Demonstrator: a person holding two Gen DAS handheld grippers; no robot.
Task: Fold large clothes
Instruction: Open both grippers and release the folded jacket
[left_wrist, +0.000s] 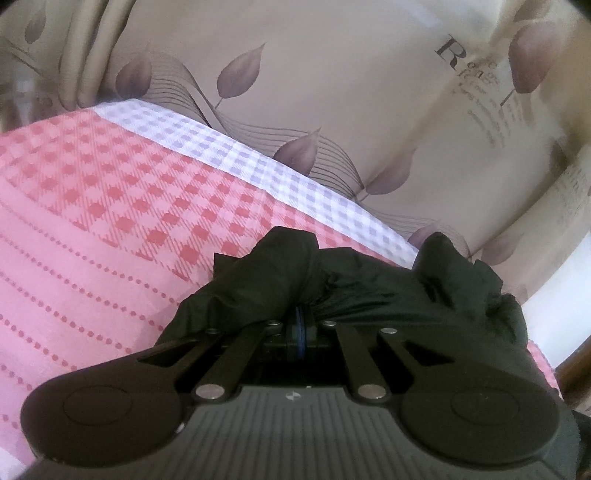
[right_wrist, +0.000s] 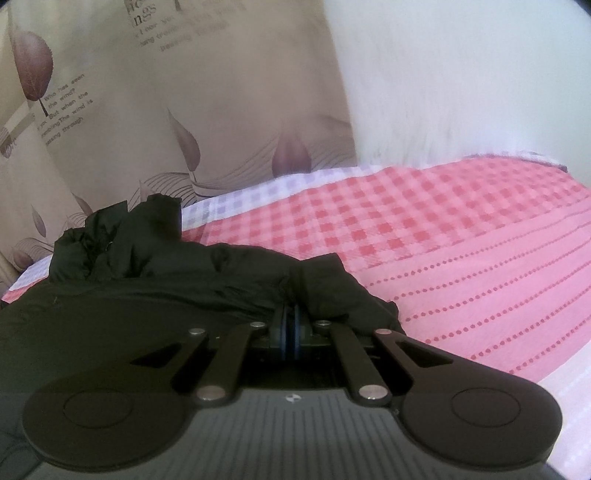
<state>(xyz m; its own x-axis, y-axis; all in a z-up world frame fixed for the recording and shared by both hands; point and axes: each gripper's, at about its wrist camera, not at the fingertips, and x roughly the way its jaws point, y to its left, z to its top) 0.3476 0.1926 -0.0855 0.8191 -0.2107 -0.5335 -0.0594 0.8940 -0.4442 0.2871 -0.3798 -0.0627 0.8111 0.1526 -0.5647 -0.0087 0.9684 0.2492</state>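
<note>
1. Two grippers, left gripper (left_wrist: 302, 317) and right gripper (right_wrist: 290, 321), are each clamped on the black jacket (right_wrist: 155, 295).
2. The jacket stretches between them along the bed's (right_wrist: 461, 240) curtain-side edge, bunched ahead of both.

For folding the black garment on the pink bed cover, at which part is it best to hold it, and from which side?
Probably at its near edge, from the front and slightly above. The black garment lies bunched, so only its edge offers a thin fold. The left gripper and the right gripper are each shut on such a fold, apart along the edge.
</note>
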